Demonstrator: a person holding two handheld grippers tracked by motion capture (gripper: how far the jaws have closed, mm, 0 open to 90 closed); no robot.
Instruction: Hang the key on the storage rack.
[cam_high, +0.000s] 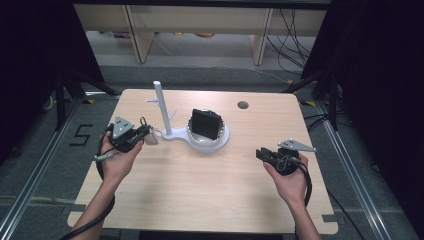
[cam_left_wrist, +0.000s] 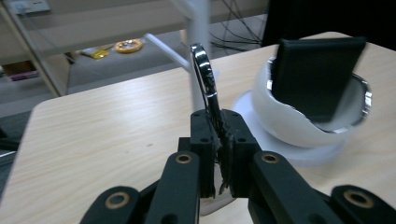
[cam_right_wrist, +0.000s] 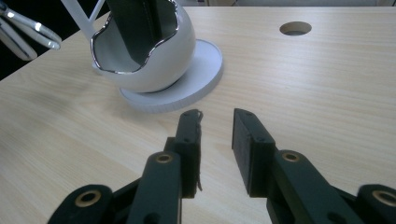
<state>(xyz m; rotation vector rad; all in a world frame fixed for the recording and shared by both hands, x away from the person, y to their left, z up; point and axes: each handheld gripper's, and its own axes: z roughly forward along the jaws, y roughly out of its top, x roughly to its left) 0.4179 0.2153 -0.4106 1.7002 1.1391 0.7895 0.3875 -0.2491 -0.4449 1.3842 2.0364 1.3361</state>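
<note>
My left gripper (cam_high: 145, 134) is shut on a shiny metal ring (cam_left_wrist: 205, 70), held edge-on and upright between the jaws (cam_left_wrist: 218, 123). It hovers just left of a white stand whose thin pole (cam_high: 162, 107) carries short side branches. The stand's round base holds a white bowl (cam_high: 194, 137) with a chrome rim, and a black flat case (cam_high: 206, 124) stands tilted inside it. My right gripper (cam_high: 261, 152) is open low over the table at the right, with nothing between its jaws (cam_right_wrist: 217, 121). It faces the bowl (cam_right_wrist: 159, 60). Silver loops of the ring (cam_right_wrist: 32, 30) show beyond the bowl.
The light wooden table (cam_high: 210, 185) has a round cable hole (cam_high: 243, 105) near its far edge. Bare wood lies between the two grippers and in front of the stand. Shelving legs and cables stand on the floor beyond the table.
</note>
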